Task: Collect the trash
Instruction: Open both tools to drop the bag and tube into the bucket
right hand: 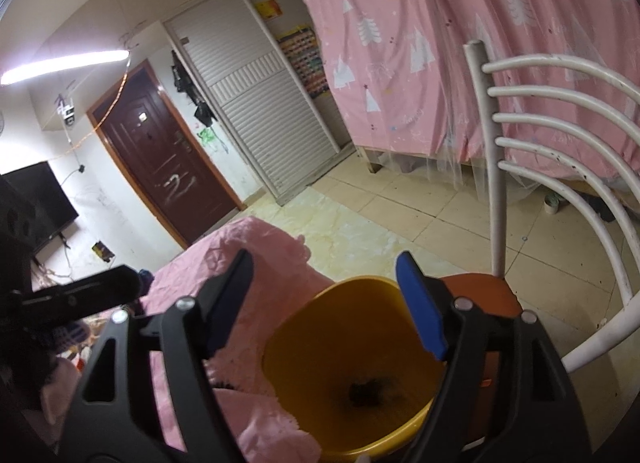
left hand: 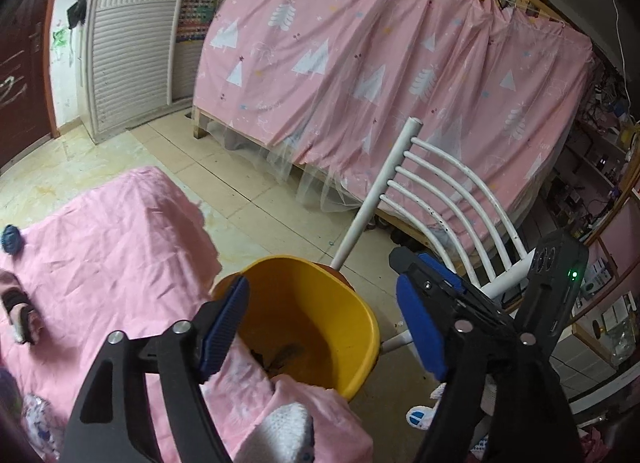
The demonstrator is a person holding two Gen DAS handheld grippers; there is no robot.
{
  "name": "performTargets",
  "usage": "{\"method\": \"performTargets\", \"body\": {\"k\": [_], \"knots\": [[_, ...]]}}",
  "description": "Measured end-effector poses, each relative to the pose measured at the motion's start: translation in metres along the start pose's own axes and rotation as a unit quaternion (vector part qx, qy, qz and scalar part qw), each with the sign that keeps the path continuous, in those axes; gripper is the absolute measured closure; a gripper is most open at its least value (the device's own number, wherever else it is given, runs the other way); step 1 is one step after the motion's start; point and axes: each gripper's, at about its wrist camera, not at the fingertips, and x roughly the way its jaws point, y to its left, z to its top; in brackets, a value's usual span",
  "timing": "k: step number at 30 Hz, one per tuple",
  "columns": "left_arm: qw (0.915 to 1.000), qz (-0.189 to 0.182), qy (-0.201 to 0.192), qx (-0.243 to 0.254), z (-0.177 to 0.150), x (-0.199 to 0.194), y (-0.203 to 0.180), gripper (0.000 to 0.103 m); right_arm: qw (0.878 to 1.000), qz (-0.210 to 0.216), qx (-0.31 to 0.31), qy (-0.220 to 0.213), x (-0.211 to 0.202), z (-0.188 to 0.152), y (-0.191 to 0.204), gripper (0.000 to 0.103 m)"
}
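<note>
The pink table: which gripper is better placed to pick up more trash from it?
Probably the left gripper: open and empty, nearest the pink table. The right gripper, also empty, hangs over the yellow bin.

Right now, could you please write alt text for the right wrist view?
The right gripper, jaws open and empty, hovers over a yellow bin with dark debris at its bottom. The bin sits on a white chair beside a pink-covered surface, facing a pink curtain.
</note>
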Motion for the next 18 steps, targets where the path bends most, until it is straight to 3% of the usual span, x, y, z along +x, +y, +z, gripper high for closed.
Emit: {"method": "performTargets", "body": {"k": [10, 18], "knots": [[0.9975, 0.043, -0.045, -0.033, -0.012, -0.066, 0.048, 0.028, 0.998, 0.034, -0.055, 0.016, 0.002, -0.015, 0.057, 0.023], [0.9882, 0.108, -0.098, -0.046, -0.028, -0.130, 0.088, 0.024, 0.990, 0.076, -0.105, 0.052, 0.017, -0.035, 0.122, 0.020]]}}
